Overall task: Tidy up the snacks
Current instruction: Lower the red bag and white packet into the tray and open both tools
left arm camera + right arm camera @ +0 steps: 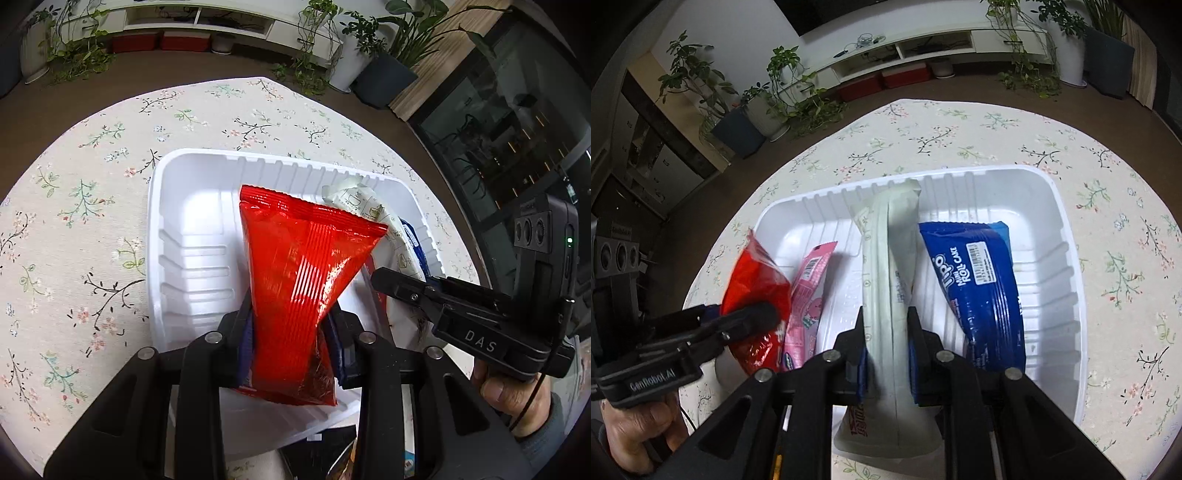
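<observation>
- The left gripper (pixel 291 325) squeezes a red snack bag (pixel 299 288) between its two fingers (pixel 240 325). The bag is pinched thin where the fingers press it.
- The top of the red bag sticks out past the fingertips and fans wide. The bottom of the bag hangs back behind the fingers.
- The red bag is held over the white tray (pixel 192 266). The bare tray floor lies ahead of the left finger.
- The right gripper (pixel 886 343) squeezes a pale long snack pack (pixel 890 266) between its two fingers (pixel 919 343). The pack runs straight out ahead of the fingertips, and its far end comes close to the tray's back wall (pixel 960 184).
- A blue roll cake pack (pixel 979 288) lies in the tray just past the right finger, right beside the pale pack.
- A pink snack pack (pixel 809 295) lies out past the left finger, with the red bag next to it. I cannot tell if they touch.
- The tray sits on a flowery tablecloth (pixel 1108 221).
- In the left view, the right gripper shows off to the side of the right finger, close to the red bag.
</observation>
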`<action>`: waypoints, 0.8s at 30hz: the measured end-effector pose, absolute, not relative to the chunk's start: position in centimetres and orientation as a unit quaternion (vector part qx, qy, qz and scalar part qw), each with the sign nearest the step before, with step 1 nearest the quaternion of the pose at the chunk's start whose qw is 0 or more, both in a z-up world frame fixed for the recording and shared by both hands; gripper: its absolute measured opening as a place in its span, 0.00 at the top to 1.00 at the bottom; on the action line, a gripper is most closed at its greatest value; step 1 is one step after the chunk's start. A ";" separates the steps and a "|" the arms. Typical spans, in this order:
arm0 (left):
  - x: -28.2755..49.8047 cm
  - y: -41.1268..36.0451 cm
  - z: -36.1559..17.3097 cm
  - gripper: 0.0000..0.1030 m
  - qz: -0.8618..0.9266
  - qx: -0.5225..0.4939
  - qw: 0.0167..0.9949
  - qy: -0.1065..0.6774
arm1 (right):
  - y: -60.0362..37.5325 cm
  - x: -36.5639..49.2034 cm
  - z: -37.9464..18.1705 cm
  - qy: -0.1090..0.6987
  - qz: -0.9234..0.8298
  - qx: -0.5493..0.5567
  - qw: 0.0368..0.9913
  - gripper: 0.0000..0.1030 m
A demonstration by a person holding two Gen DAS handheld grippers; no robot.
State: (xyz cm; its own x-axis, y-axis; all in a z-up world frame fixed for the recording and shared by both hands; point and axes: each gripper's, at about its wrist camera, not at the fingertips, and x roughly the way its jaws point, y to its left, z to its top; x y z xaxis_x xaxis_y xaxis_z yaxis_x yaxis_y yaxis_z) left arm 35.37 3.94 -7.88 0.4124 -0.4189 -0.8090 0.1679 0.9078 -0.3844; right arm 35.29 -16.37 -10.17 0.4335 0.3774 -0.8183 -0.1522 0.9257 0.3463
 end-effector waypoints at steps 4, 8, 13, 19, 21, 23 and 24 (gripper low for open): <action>35.4 4.2 -8.2 0.67 -0.175 -0.130 0.830 0.514 | -16.1 35.5 -10.7 0.510 0.152 0.104 0.840 0.82; 35.3 4.3 -8.6 0.56 -0.167 -0.126 0.828 0.520 | -15.6 35.3 -10.8 0.506 0.155 0.100 0.843 0.81; 34.7 4.4 -8.6 0.45 -0.164 -0.123 0.829 0.520 | -15.6 35.0 -10.4 0.506 0.153 0.095 0.843 0.78; 34.2 4.3 -7.6 0.26 -0.167 -0.119 0.835 0.510 | -15.8 34.1 -8.8 0.485 0.155 0.096 0.856 0.59; 33.6 4.6 -6.9 0.23 -0.169 -0.121 0.838 0.504 | -16.0 33.7 -8.1 0.480 0.155 0.099 0.858 0.54; 32.9 4.8 -6.2 0.19 -0.168 -0.124 0.842 0.498 | -16.6 33.1 -7.2 0.471 0.158 0.107 0.861 0.49; 32.5 4.9 -5.8 0.17 -0.170 -0.125 0.844 0.493 | -16.8 32.8 -6.8 0.466 0.159 0.109 0.863 0.47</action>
